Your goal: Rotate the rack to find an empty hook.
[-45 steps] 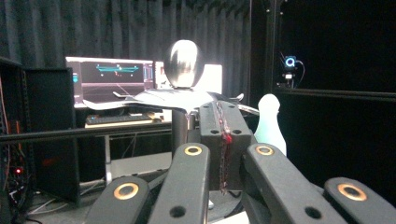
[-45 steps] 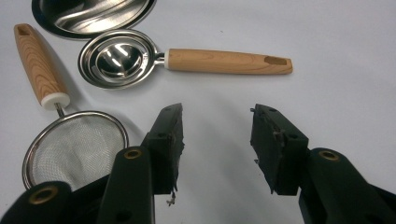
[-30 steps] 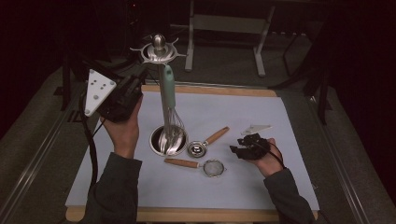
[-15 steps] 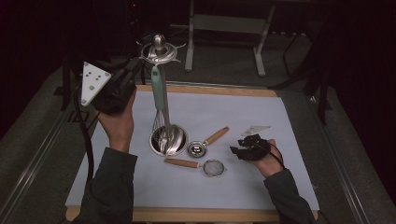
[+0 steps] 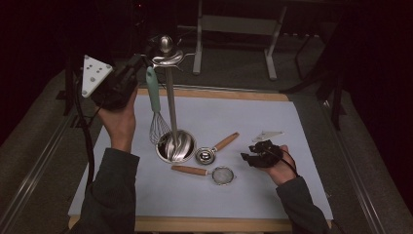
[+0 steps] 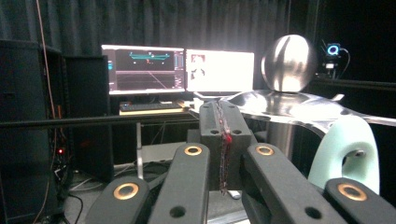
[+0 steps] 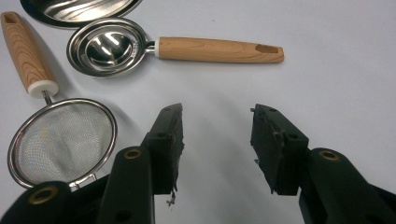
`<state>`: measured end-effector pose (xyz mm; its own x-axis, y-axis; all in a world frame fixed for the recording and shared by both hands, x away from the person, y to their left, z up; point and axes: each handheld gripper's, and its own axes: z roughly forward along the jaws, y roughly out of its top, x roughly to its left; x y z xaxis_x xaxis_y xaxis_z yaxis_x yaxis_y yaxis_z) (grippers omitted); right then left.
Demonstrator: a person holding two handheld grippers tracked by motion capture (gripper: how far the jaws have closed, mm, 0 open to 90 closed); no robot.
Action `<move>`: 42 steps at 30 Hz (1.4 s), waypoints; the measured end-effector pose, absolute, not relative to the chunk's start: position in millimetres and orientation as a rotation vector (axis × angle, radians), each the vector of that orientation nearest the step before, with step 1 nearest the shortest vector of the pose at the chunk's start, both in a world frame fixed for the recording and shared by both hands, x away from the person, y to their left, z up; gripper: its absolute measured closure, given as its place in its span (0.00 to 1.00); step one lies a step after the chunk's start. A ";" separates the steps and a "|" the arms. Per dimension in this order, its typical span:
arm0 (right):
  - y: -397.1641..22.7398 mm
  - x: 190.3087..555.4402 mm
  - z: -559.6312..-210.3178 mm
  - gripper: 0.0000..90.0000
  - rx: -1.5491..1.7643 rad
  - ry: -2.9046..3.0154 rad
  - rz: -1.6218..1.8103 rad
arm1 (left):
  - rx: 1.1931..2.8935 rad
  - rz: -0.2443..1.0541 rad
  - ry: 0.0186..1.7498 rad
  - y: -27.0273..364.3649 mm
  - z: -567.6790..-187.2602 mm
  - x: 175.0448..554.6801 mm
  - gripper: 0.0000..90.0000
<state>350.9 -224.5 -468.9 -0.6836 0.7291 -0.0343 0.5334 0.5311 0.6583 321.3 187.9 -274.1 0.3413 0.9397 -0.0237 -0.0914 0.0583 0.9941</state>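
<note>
A whisk [image 5: 155,109] with a green handle is being hung on the stand [image 5: 171,105]. The stand is on the table [image 5: 311,146], near the middle. The loop at the top of the whisk handle is seen just under the stand's shiny top plate, right beside the left tongs [image 6: 223,140]. Whether the loop is already hooked on cannot be told. The whisk's wire end hangs down beside the pole, just above the round base.

The left tongs are pressed together, and nothing is pinched between them in the left gripper view. They are held up high by the stand's top.

The right tongs [image 7: 217,144] are spread wide and rest low over the table, with nothing between them. A strainer [image 7: 63,140] and a small scoop [image 7: 109,46], both with wooden handles, lie close by.

Next, one of these two is likely to be picked up and hung. The handle must be pinched firmly and lifted up to a hook.
</note>
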 end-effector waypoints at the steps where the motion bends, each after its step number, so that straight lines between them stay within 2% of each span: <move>1: -224.7 350.9 -468.9 0.59 1.053 2.467 0.908 | 1.251 0.969 0.901 187.9 -274.1 321.3 1.00; 23: -227.2 350.7 -468.7 0.59 1.051 2.466 0.904 | 1.275 0.973 0.912 197.1 -272.4 321.9 1.00; 31: -225.0 350.9 -468.4 0.59 1.042 2.474 0.895 | 1.316 0.977 0.922 209.8 -291.3 316.1 0.97; 42: -222.2 351.2 -468.6 0.59 1.025 2.484 0.883 | 1.444 0.888 0.930 233.7 -331.5 312.0 0.88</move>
<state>351.2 -222.2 -468.6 -0.6952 0.7171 -0.0501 0.5246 0.5537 0.6467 312.0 233.7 -331.5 0.4006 0.9161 0.0152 0.0569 -0.0415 0.9975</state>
